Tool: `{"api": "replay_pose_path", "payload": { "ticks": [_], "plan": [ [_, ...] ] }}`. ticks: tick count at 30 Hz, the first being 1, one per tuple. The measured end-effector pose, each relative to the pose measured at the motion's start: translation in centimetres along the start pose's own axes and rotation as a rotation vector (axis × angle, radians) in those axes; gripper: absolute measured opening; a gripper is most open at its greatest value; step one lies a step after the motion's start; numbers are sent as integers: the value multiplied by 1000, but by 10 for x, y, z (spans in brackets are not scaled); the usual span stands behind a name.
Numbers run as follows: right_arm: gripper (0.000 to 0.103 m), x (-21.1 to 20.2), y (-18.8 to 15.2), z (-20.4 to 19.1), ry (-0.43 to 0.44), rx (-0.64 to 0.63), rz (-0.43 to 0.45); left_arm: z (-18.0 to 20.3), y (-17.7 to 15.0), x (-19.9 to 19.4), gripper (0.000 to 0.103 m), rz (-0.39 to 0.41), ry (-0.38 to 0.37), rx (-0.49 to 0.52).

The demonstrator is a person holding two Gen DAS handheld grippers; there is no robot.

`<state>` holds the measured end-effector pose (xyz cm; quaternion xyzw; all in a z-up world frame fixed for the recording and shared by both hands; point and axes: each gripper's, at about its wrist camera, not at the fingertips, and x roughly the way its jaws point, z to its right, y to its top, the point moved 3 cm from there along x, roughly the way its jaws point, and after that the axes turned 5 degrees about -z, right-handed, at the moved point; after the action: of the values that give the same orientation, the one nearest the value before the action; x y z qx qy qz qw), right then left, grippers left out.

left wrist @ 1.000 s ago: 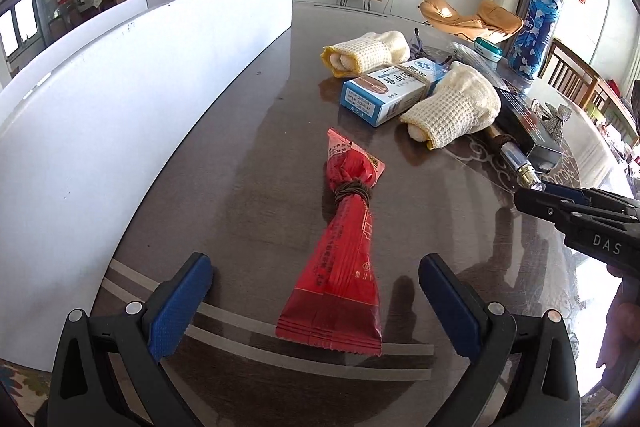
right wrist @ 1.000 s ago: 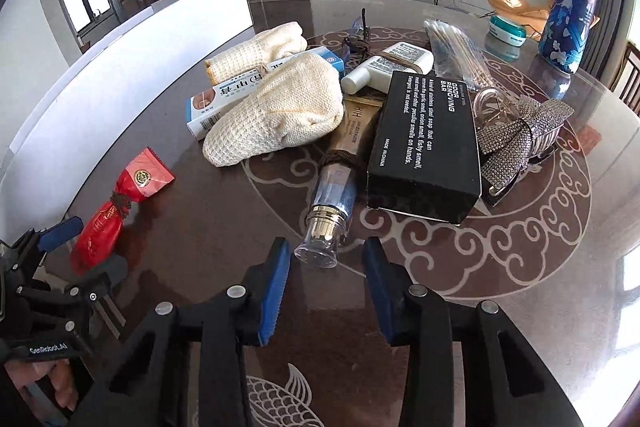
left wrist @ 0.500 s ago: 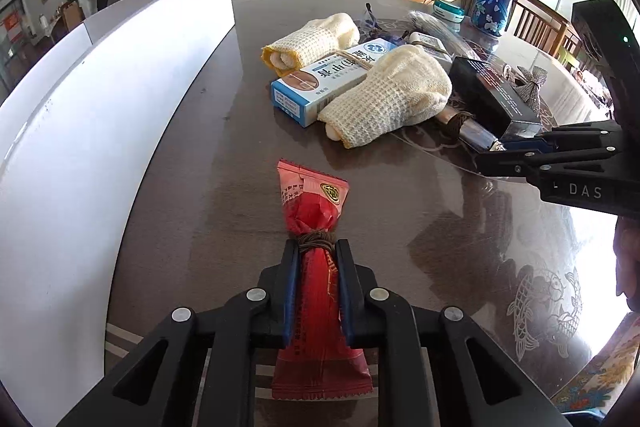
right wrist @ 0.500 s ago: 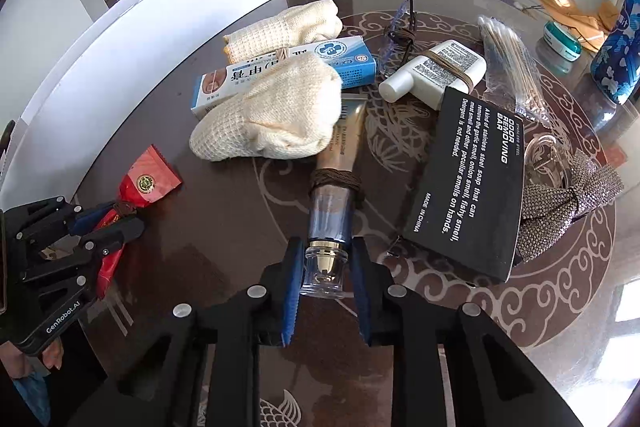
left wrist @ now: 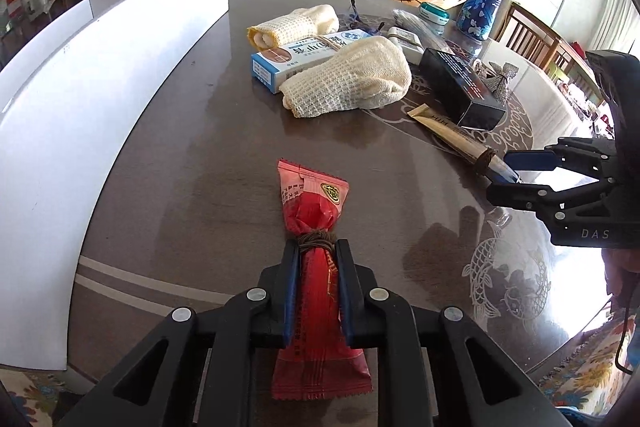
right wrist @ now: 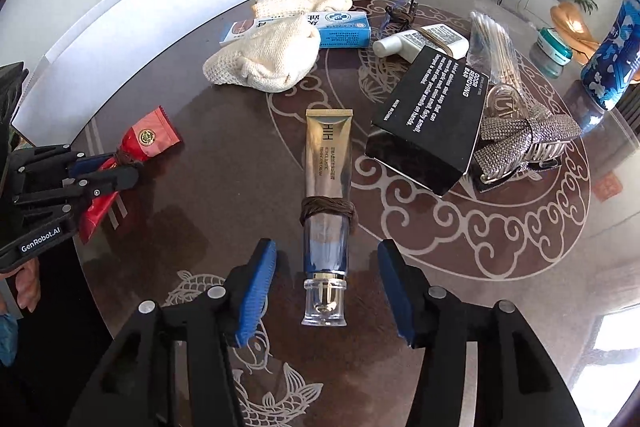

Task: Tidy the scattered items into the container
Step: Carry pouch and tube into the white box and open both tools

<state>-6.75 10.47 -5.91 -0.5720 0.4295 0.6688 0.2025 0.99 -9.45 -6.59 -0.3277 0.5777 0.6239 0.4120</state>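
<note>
Left fingers (left wrist: 316, 287) clamping red packet (left wrist: 318, 307) tied with brown cord, crinkled foil

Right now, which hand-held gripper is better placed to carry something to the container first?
Left. The left hand-held gripper is shut on the red snack packet. The right hand-held gripper has its jaws opening, astride the gold cream tube without gripping it.

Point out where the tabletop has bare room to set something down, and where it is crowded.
Bare: the dark strip between the white container wall and the red packet, and the patch between the packet and the gold tube. Crowded: the far cluster of cream mitt, blue box, black box and sparkly bow.
</note>
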Motion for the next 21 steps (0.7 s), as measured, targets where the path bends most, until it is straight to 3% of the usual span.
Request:
{"api": "replay_pose_path", "payload": {
  "ticks": [3, 4, 5, 8, 15, 21],
  "plan": [
    [55, 9, 13, -6, 1, -29, -25, 0, 0, 0, 17, 2, 6, 1],
    [36, 11, 14, -7, -12, -35, -37, -1, -1, -1, 17, 4, 8, 1],
    [30, 11, 14, -8, -24, -45, -34, -1, -1, -3, 17, 11, 6, -2],
    [30, 4, 11, -12, -13, -53, -33, -3, 0, -14, 17, 45, -10, -10],
    [30, -43, 22, -27, 41, -60, 69, -17, 15, -60, 17, 128, -49, -39],
    [30, -87, 65, -69, 100, -90, 171, -73, 33, -113, 17, 213, -23, -118]
  ]
}}
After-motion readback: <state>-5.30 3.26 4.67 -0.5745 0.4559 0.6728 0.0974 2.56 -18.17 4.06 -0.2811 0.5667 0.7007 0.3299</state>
